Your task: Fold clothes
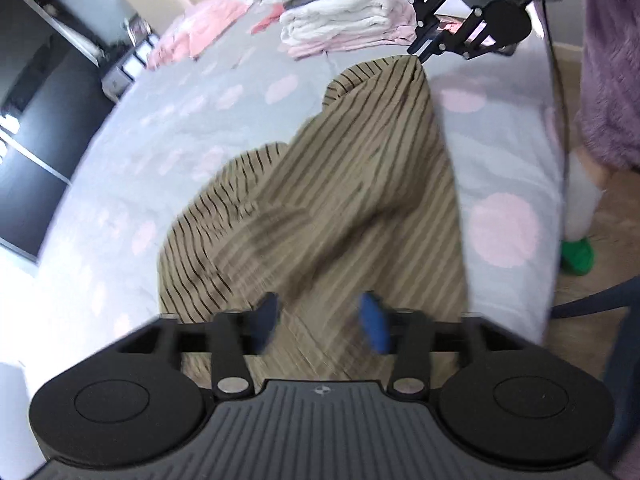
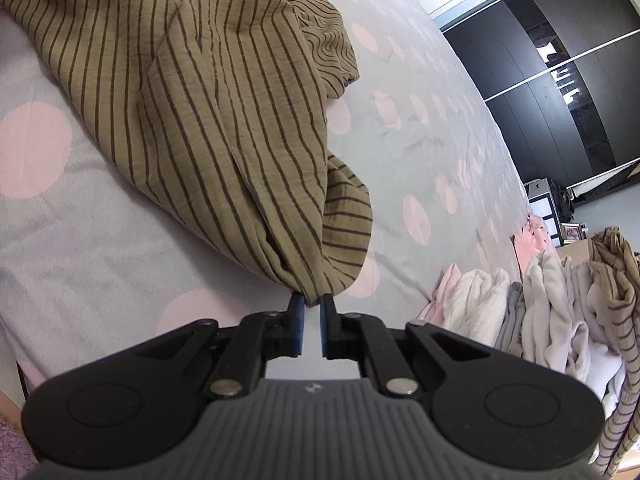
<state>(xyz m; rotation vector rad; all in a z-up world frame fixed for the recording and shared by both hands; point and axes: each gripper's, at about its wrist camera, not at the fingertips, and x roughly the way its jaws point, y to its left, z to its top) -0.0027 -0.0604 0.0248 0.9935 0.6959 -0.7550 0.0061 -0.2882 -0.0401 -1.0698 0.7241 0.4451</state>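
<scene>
Left wrist view is filled by a tan striped garment (image 1: 352, 184) that is spread in loose folds across the bed cover (image 1: 192, 128), a grey sheet printed with pink dots. The left gripper (image 1: 322, 322) is seen hovering above the near part of that garment, its blue pads (image 1: 374, 326) blurred and standing apart, with no cloth pinched between them. At the far end of the garment, one corner is drawn up to a point and is clamped by the right gripper (image 1: 420, 54). Beyond that corner, a stack of folded laundry (image 1: 344, 12) in white, grey and pink is set on the bed cover. In the right wrist view, the right gripper (image 2: 312, 306) is shown with its jaws nearly together, and a bunched edge of the tan striped garment (image 2: 224, 120) is caught between the tips. From that grip the cloth is draped away over the bed cover (image 2: 100, 248). The stack of folded laundry (image 2: 552, 304) is seen to the right of the garment, and a dark wardrobe (image 2: 560, 80) is seen past the bed.
</scene>
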